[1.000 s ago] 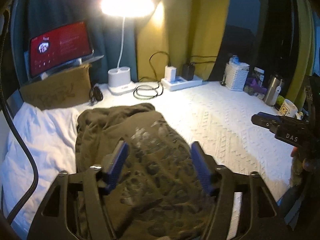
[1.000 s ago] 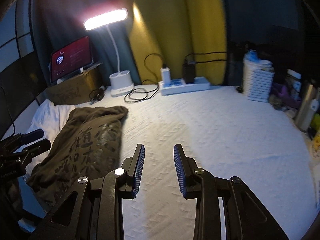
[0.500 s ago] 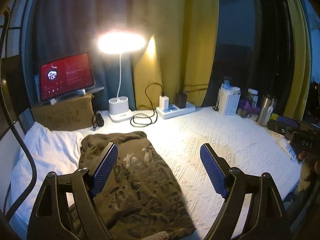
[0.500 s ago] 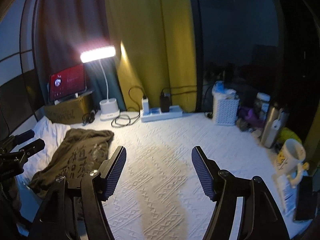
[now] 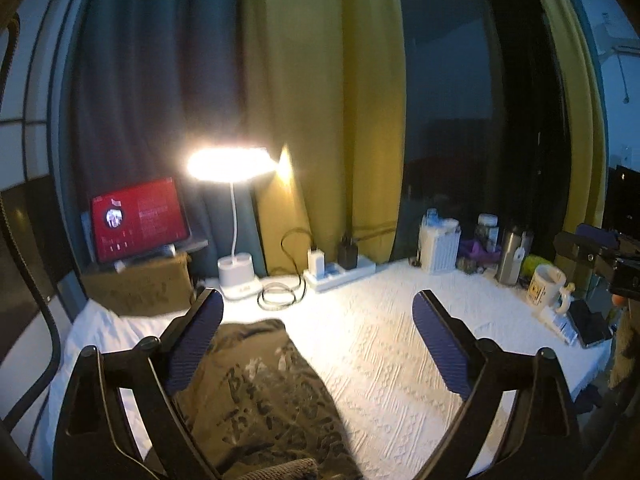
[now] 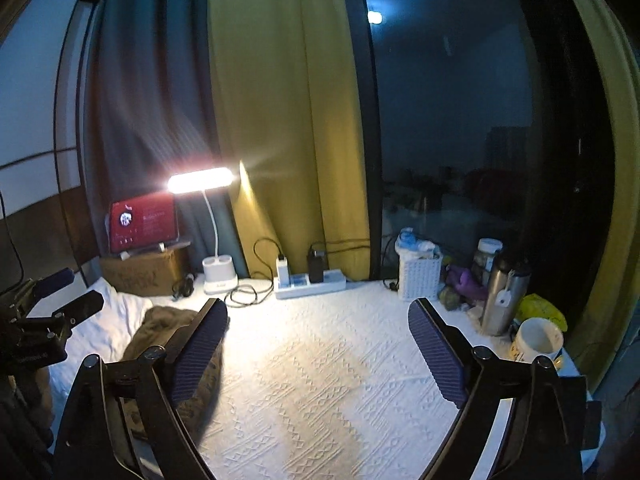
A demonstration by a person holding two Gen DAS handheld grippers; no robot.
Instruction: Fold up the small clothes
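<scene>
Left-wrist view first: the left gripper [image 5: 318, 344] rides above the bed, tipped a little downward, jaws wide and still spreading, nothing between the blue pads [image 5: 196, 344]. Right below and ahead of it lies the olive garment [image 5: 256, 392], one piece, printed with pale characters and spread on the white bedspread [image 5: 400, 352]; its far edge sits near a white pillow [image 5: 100, 328] on the left. At this view's right edge the other tool's black fingers poke in.

Over to the right-wrist view: the right gripper [image 6: 318, 352] hangs over bare bedspread, also angled slightly down, jaws opening wide, nothing between them. From here the garment shows only partly, off to the left behind the near finger, and the left gripper juts in at the left edge.

What does each view add? The left one reveals the garment's print and a dark flat item by the mug [image 5: 546, 284]; the right one shows a yellow bag [image 6: 540, 310] behind the mug.

Further back, counting: one steel flask [image 6: 500, 300], one white basket [image 6: 418, 276], one power strip [image 6: 310, 282] with two plugs, one lit desk lamp [image 6: 200, 178], one red-screened tablet [image 6: 143, 222] on one cardboard box [image 6: 140, 274]. Yellow and grey curtains close the back.
</scene>
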